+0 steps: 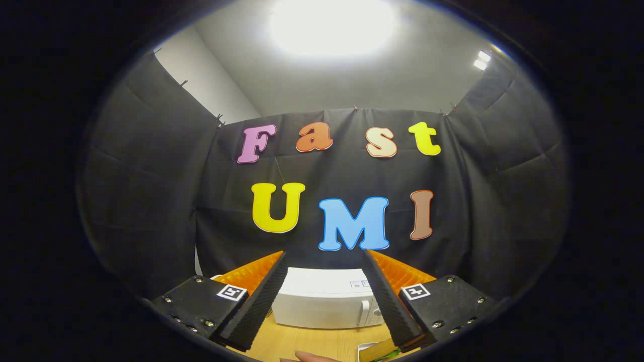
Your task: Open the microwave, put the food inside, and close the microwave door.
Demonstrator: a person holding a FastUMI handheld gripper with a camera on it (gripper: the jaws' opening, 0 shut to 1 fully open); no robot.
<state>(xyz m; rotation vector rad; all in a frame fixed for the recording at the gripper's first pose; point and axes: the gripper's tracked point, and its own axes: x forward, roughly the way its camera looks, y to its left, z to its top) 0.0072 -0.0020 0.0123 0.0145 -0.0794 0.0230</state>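
Observation:
A white microwave (324, 301) stands on the wooden table (312, 342) against the booth's back wall, its door shut and a vertical handle at its right side. My gripper (324, 256) is open, held high and well back from it; the microwave appears between the two ribbed fingers (261, 301), beyond their tips. Nothing is between the fingers. By the right finger's base lies the food (377, 350), a tan piece with a green bit on a white plate, mostly hidden.
A person's fingertip (312, 357) shows low down, just in front of the table. Black cloth walls close the booth at the back and on both sides. Bare wood lies in front of the microwave.

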